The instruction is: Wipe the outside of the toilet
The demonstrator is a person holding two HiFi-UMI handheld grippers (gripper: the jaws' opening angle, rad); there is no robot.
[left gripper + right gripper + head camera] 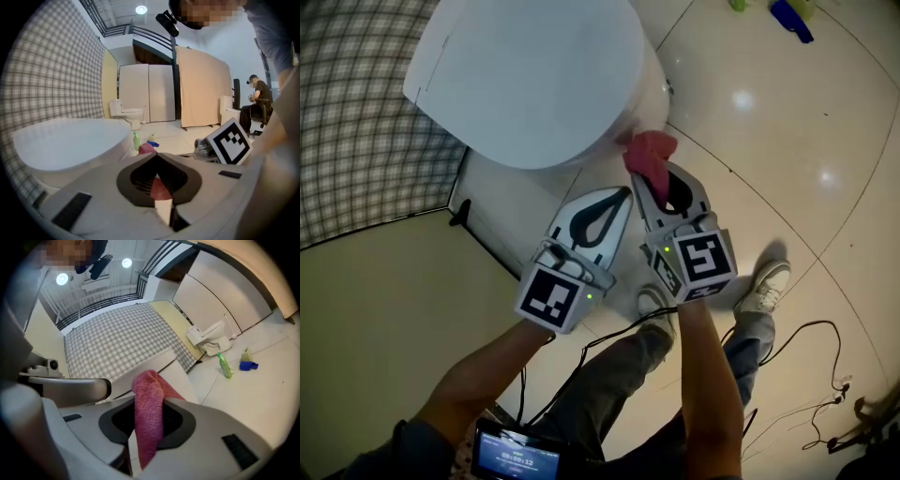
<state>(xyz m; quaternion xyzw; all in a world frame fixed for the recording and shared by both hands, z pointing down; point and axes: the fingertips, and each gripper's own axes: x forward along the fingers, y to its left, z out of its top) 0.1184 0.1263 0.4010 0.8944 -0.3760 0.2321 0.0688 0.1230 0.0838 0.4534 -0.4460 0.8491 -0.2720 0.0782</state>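
The toilet [525, 84] stands against a checked wall [356, 122], its lid down. The right hand-held gripper [654, 178] is clenched on a pink cloth [650, 153]. The cloth bunches out past the jaw tips and presses against the side of the bowl just under the rim of the lid. The left hand-held gripper [620, 198] sits just beside it, a little lower, with its jaws closed together on nothing; its tips point toward the same side of the bowl. Both forearms reach down from above, and a pale shoe [764, 286] rests on the glossy tiled floor [787, 141]. Farther off on that floor lie a green bottle [225, 365] and something blue [248, 365].
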